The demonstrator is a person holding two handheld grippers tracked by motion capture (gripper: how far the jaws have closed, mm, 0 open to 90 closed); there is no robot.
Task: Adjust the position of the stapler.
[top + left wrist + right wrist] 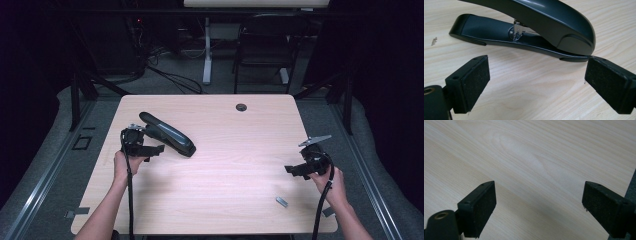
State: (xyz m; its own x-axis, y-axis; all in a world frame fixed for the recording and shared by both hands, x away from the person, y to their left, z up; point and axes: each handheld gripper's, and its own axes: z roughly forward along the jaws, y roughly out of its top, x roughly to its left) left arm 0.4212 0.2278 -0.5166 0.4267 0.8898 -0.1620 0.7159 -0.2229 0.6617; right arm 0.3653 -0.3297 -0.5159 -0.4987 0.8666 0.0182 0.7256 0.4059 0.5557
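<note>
Nearest the person, a small metal piece (282,201) lies on the desk (225,180), just left of the right hand (334,184). The right claw (291,170) stands wide with only bare wood between its jaws. Farther on, the left claw (156,150) is also wide and holds nothing. The black stapler (167,134) rests on the desk just beyond it, lever raised.

On the table (210,175), the stapler (167,133) lies left of centre, toward the far side. Just near-left of it hovers the left gripper (159,149); the right gripper (290,170) is well apart at the right edge. Near-left of that gripper lies a small piece, perhaps a staple strip (282,201).
</note>
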